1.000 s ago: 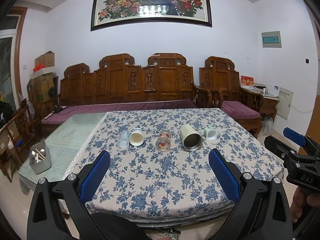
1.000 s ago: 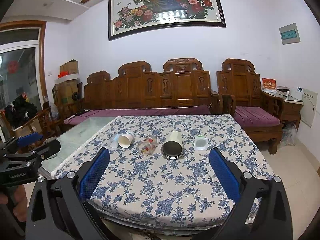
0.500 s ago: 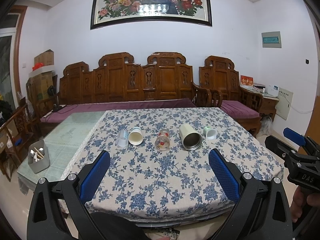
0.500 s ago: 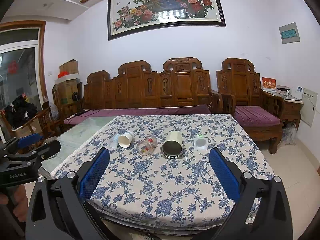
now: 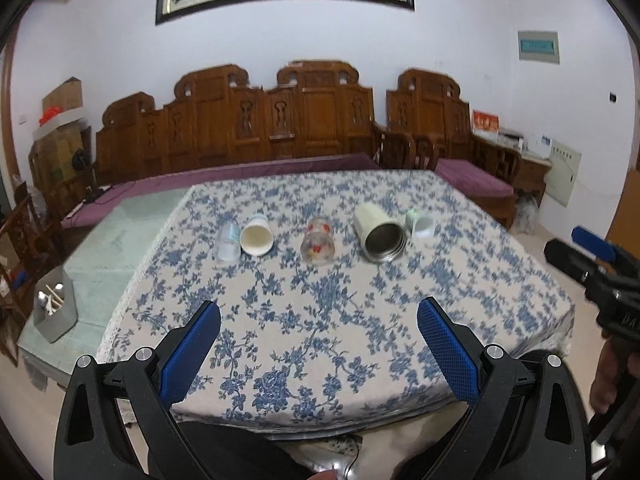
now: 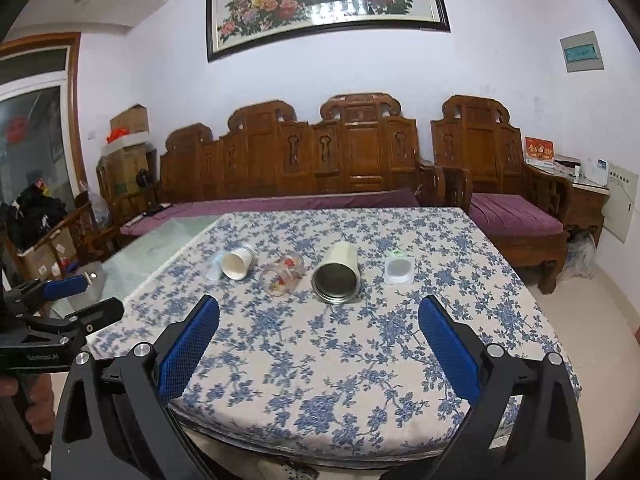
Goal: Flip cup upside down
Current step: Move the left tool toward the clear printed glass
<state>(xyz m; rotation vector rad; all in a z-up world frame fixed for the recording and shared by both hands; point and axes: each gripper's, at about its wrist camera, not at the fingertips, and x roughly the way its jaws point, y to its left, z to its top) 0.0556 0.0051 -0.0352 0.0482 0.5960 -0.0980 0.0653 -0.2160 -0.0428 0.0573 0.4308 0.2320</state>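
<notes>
Several cups lie on their sides in a row on the floral tablecloth [image 5: 320,320]: a clear plastic cup [image 5: 228,242], a white paper cup [image 5: 257,236], a glass with red print [image 5: 318,240], a cream metal tumbler [image 5: 380,232] and a small pale green cup [image 5: 420,224]. The same row shows in the right wrist view, with the tumbler [image 6: 338,276] in the middle. My left gripper [image 5: 318,336] is open and empty over the table's near part. My right gripper [image 6: 318,336] is open and empty, also short of the cups.
A carved wooden bench [image 5: 280,128] stands behind the table. A grey holder with utensils [image 5: 54,308] sits on the glass surface to the left. The right gripper shows at the left view's right edge [image 5: 596,264]; the left one at the right view's left edge [image 6: 60,312].
Both grippers have moved forward and tilted down toward the table, so the cups look nearer. The cups have not moved. Both grippers stay open.
</notes>
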